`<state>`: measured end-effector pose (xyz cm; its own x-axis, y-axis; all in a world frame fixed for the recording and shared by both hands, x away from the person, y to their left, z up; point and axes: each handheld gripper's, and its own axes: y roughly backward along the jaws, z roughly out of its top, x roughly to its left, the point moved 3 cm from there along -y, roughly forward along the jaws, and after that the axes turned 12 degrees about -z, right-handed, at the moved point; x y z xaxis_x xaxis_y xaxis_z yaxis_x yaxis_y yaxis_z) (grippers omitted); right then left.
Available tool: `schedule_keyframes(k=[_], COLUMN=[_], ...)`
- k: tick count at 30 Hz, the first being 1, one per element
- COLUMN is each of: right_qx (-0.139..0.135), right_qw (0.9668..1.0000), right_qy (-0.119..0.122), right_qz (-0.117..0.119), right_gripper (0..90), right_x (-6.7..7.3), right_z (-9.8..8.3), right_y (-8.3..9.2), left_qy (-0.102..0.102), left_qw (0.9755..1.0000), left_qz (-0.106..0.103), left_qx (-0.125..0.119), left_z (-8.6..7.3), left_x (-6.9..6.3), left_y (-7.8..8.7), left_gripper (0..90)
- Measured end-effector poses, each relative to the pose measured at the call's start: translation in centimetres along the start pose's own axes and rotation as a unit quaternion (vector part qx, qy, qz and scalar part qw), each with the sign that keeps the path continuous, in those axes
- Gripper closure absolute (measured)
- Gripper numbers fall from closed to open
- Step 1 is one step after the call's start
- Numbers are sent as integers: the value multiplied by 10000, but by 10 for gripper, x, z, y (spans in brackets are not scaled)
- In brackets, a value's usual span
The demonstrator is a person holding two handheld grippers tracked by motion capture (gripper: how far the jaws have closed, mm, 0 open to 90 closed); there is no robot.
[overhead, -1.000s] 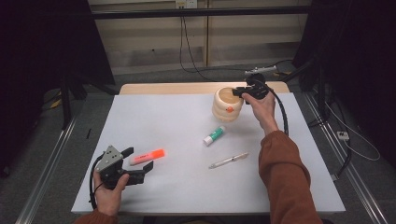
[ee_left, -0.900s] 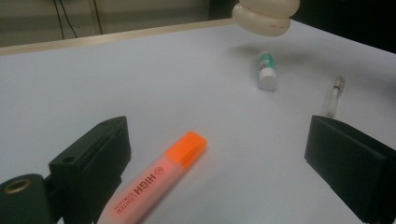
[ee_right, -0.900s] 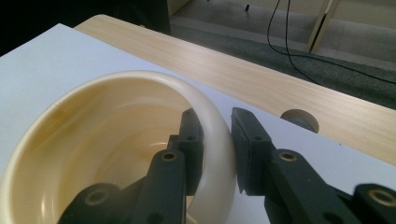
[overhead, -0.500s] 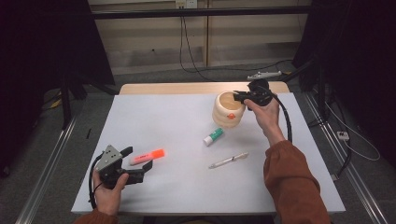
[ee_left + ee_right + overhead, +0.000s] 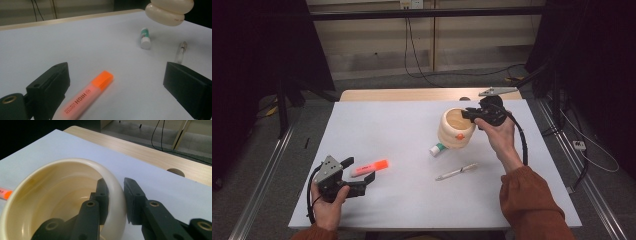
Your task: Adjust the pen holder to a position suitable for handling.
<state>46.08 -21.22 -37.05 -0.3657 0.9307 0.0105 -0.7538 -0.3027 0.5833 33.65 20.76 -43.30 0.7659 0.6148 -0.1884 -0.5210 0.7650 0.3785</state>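
Lifted and carried toward the person since the earlier frame, the cream, ribbed, bulging ceramic pot [image 5: 456, 129] now hangs tilted above the white tabletop [image 5: 402, 125], over the green-and-white glue stick [image 5: 437, 148], where before it stood farther back near the wooden far edge. Its wall is pinched by the right gripper [image 5: 473, 115]: in the right gripper view one jaw reaches inside the pot [image 5: 62, 200] and the other presses the outside of the rim, so the right gripper [image 5: 115, 202] is closed narrowly on that rim. The right hand [image 5: 496, 131] has come nearer with it.

Nearer the person than the pot, the glue stick lies partly under the pot's base, and the slim clear pen [image 5: 456, 171] lies just beyond it toward the person, both unmoved.

Well to the left of the pot, the left gripper [image 5: 360, 176] has kept its place, held low over the tabletop by the left hand [image 5: 328, 200]. Its jaws stand wide apart, gripping nothing, with the orange highlighter [image 5: 86, 97] lying on the tabletop between them, also unmoved.
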Motion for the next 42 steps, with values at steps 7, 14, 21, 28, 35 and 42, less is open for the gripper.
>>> schedule_keyframes(k=[7,14,21,28,35,42], right_qx=[22,-21,41,80,162,228], right_qw=[10000,9996,9990,9981,9974,9965], right_qy=[55,112,159,202,232,296], right_qz=[60,258,414,572,661,754], right_gripper=[751,751,748,746,745,745], right_x=[22,48,72,89,105,121], right_z=[-9,-18,-24,-28,-31,-33], right_y=[13,18,12,4,-3,-10], left_qy=[-18,-16,7,-48,16,-6], left_qw=[10000,10000,10000,10000,10000,10000], left_qz=[7,2,0,-34,-4,-12], left_qx=[-17,-2,-24,2,-21,-5], left_z=[1,0,0,1,0,0], left_x=[-2,-1,-1,-3,-2,-2], left_y=[1,1,1,-1,0,0], left_gripper=[67,67,67,67,67,67])
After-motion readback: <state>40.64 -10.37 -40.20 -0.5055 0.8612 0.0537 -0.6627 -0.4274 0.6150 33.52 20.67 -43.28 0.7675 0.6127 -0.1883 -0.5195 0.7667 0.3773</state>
